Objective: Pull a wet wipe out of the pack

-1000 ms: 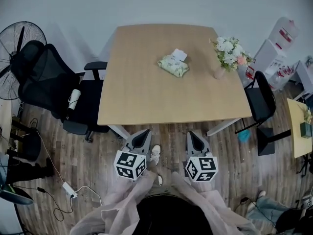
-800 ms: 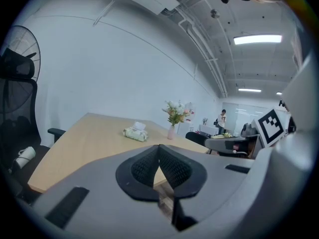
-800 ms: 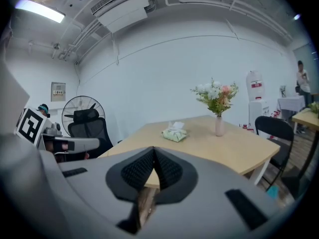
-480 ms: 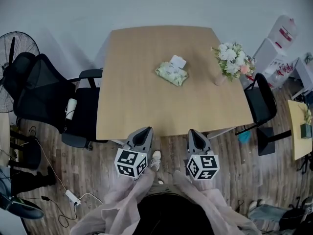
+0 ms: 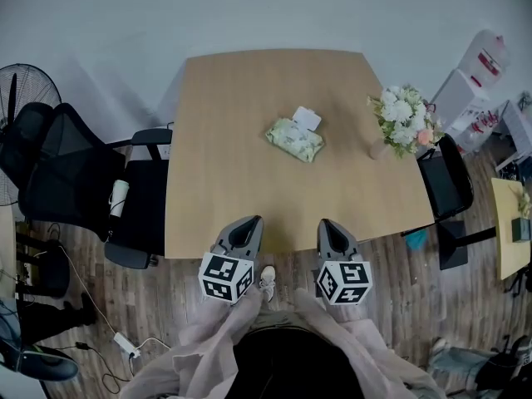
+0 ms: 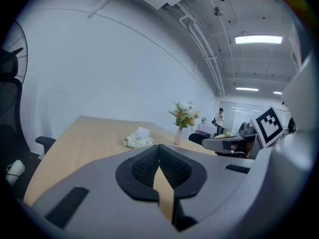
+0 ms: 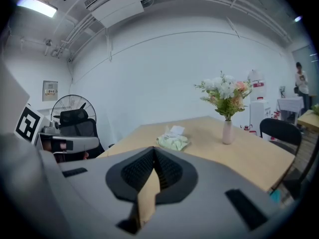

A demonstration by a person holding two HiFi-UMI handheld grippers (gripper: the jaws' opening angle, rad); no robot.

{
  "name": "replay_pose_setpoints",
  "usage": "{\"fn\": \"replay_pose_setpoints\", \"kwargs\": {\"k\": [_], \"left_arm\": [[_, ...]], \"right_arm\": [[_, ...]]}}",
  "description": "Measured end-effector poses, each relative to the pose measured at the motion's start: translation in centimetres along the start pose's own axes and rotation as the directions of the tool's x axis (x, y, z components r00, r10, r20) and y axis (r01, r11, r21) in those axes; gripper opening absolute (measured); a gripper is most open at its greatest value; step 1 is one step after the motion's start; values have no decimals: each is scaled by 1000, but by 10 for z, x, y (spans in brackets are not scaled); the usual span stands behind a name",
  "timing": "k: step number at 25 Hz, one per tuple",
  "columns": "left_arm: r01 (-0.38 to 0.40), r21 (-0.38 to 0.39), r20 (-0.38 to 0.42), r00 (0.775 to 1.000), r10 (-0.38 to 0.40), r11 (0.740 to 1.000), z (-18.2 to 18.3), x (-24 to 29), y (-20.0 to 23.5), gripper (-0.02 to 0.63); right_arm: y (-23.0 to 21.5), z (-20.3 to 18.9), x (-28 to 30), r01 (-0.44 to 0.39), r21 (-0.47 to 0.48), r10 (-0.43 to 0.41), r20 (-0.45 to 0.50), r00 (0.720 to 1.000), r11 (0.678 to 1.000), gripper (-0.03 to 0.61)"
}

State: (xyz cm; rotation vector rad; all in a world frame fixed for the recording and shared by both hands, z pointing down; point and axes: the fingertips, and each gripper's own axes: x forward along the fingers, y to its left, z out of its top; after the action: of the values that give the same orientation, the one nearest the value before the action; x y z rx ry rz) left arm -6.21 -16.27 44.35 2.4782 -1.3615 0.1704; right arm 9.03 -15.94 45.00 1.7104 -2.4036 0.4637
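The wet wipe pack (image 5: 294,138) is pale green, with a white flap or wipe (image 5: 306,118) raised at its far end. It lies near the middle of the wooden table (image 5: 216,189). The left gripper view shows the pack (image 6: 138,140) ahead, and so does the right gripper view (image 7: 172,141). My left gripper (image 5: 243,233) and right gripper (image 5: 331,231) hover side by side at the table's near edge, well short of the pack. Both point toward it. In both gripper views the jaws are shut with their tips touching and nothing between them.
A vase of white and pink flowers (image 5: 403,123) stands on the table's right side, to the right of the pack. A black office chair (image 5: 75,173) and a fan (image 5: 21,86) are on the left. Another black chair (image 5: 445,181) is on the right. A power strip (image 5: 126,343) lies on the floor.
Both grippers have come forward together, from over the floor to the table's near edge. The pack now lies closer ahead. The jaws have stayed shut.
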Motion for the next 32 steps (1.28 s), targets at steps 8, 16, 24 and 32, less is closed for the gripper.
{"fn": "replay_pose_setpoints", "kwargs": {"k": [8,16,24,32], "left_arm": [[23,-4,-10,1000,-23,1000,11,39,28,11],[49,-6,-17,999,-49,999,21,79,56,11],[85,-5,-33,996,-85,996,23,100,67,11],[97,-16,-42,994,-98,995,21,110,69,11]], "right_arm": [[-13,12,45,19,-6,-19,-9,1000,1000,9],[-21,26,93,31,-16,-31,-11,999,999,9],[-24,25,116,41,-35,-42,-35,999,999,11],[-22,24,128,28,-59,-32,-53,998,998,11]]}}
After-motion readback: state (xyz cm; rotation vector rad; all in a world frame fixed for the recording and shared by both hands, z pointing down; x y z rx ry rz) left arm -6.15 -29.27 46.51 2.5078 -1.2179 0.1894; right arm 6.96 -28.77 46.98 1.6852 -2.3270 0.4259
